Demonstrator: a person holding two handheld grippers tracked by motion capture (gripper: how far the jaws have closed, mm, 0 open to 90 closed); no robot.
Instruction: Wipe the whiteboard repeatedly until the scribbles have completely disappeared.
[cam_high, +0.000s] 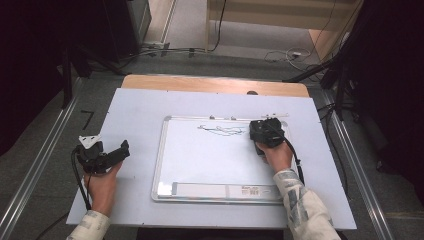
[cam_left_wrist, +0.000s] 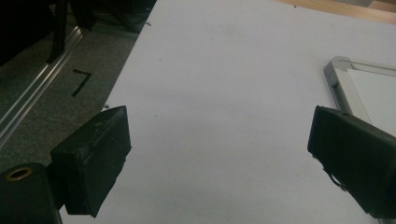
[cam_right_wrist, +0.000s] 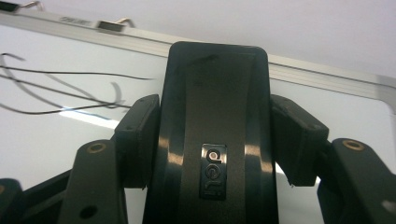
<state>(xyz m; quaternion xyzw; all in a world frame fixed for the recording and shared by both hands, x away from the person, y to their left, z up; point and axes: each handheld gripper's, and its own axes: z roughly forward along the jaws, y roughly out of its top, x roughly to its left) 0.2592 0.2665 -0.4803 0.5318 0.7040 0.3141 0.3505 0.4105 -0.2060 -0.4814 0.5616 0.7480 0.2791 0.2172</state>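
I am gripping the eraser in my right fingers on the whiteboard — scribbles beside them still unwiped; my left fingers are gaping empty

left of whiteboard: bare mat, open pass
on whiteboard, top right: eraser in right gripper blocks
whiteboard top edge: clips stick up
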